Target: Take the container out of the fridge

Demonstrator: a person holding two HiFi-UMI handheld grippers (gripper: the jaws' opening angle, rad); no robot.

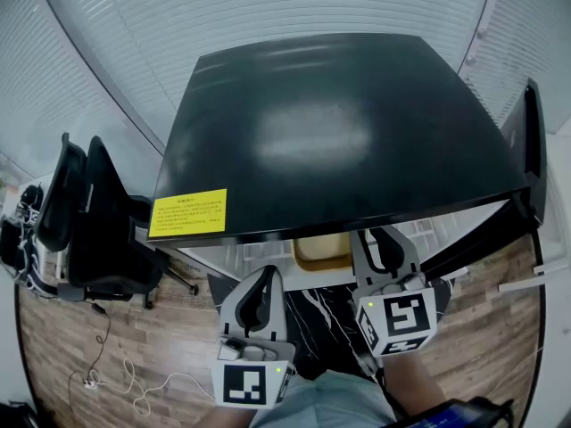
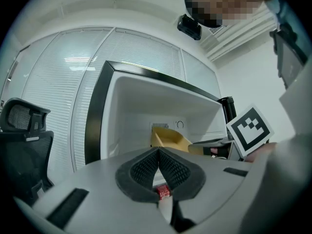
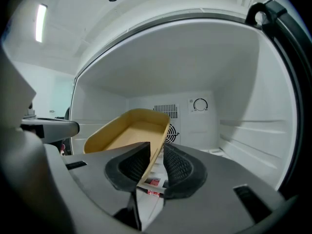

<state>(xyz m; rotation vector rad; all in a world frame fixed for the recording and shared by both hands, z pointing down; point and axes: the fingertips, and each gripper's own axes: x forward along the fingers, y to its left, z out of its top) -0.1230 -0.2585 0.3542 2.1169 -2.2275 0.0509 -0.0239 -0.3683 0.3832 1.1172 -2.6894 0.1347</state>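
Tan plastic container (image 3: 127,131) sat inside the open fridge (image 3: 243,96), tilted, with its far end raised toward the back wall. Behind it on that wall were a vent grille (image 3: 166,109) and a round dial (image 3: 200,105).

Right gripper (image 3: 157,147) was reaching into the cavity. Its jaws stood spread with the container's near rim passing between them; the left pad lay against the wall and a gap showed on the other side, so no firm pinch.

Left gripper (image 2: 158,151) was held outside the fridge, low and to the left. Its jaws were pressed together at the tips with nothing between them. From its view the container (image 2: 168,138) showed in the white interior, with the right gripper's marker cube (image 2: 249,129) beside the opening.

Head view: glossy black fridge top (image 1: 339,132) with a yellow label (image 1: 187,213) at its front left corner; only a strip of the container (image 1: 323,250) showed below the front edge. Black office chair (image 1: 80,221) stood to the left on wood-look floor (image 1: 53,346), a white cable (image 1: 120,377) lying near it.
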